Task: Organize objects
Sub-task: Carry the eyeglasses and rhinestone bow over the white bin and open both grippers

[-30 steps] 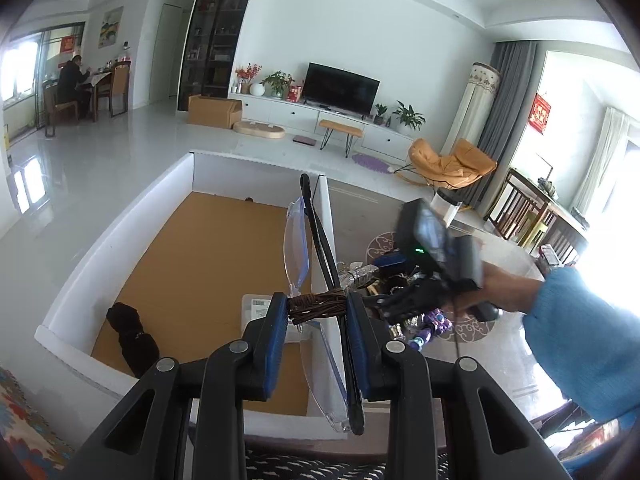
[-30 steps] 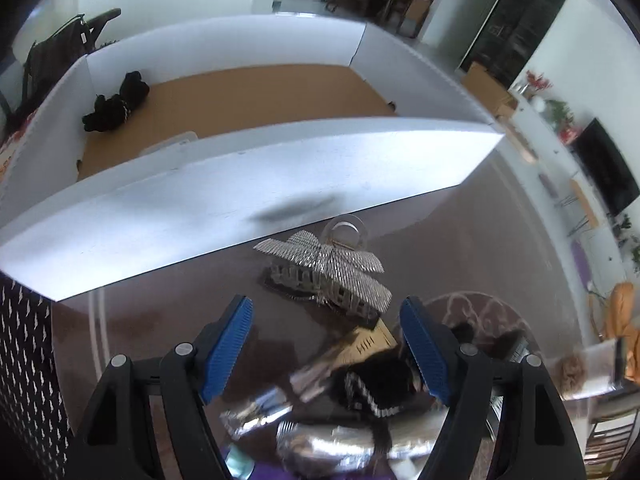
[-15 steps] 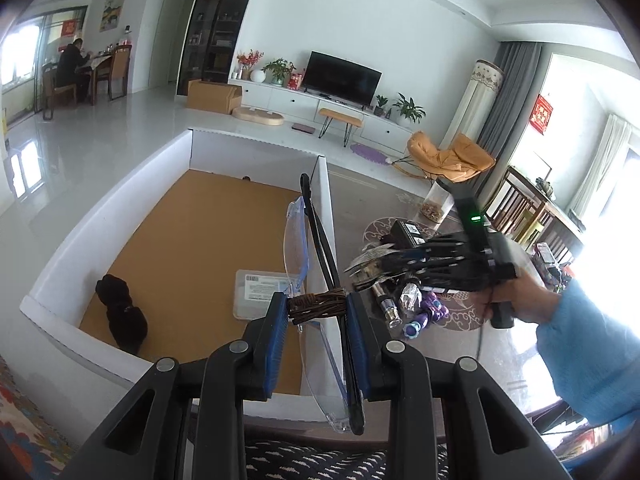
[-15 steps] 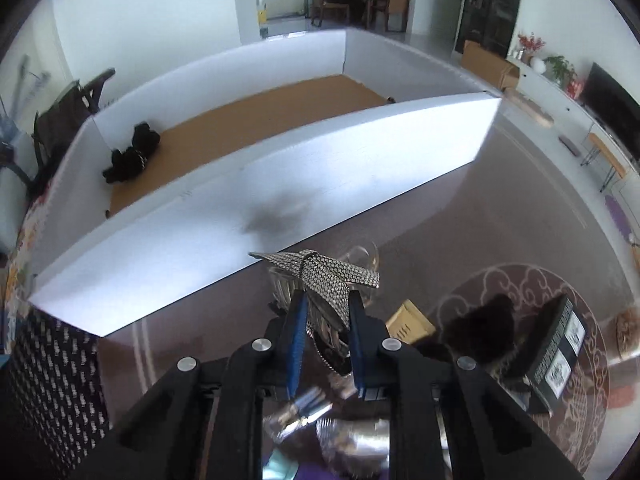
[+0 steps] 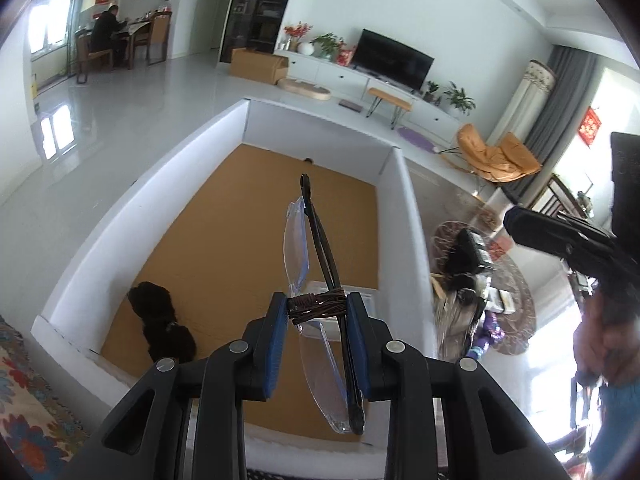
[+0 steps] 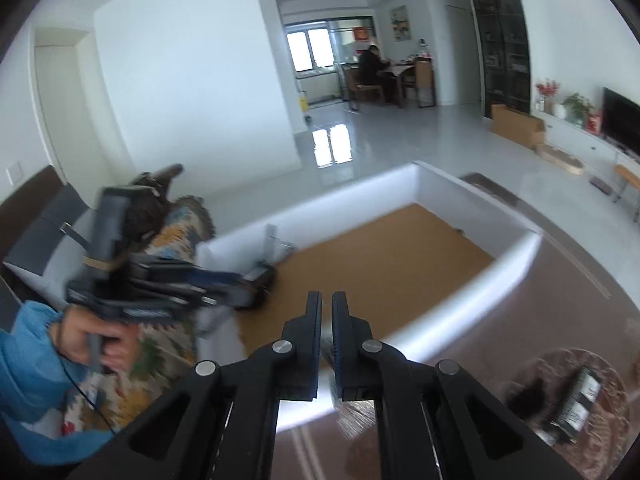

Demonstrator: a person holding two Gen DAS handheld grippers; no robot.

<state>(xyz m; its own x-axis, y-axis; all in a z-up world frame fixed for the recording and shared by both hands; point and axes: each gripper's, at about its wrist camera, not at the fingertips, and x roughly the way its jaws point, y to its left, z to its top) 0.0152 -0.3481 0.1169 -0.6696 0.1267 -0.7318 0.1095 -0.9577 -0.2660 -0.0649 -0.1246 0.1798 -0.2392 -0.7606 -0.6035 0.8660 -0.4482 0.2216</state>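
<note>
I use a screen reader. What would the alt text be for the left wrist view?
The left gripper is shut on folded clear glasses at a brown-wrapped hinge, above a white-walled box with a cardboard floor. A black fuzzy item and a clear case lie in the box; the right gripper is at right.

Television (image 5: 392,54): dark screen, on a long white cabinet (image 5: 360,76) against the far wall.
Cardboard box (image 5: 256,65): on the floor — left of the cabinet.
Orange chair (image 5: 496,156): near the grey curtain (image 5: 560,96).
Seated person (image 6: 370,68): at a dining table (image 6: 404,70), by the windows.
Patterned cloth (image 5: 28,412): lower left edge — red and blue flowers.
</note>
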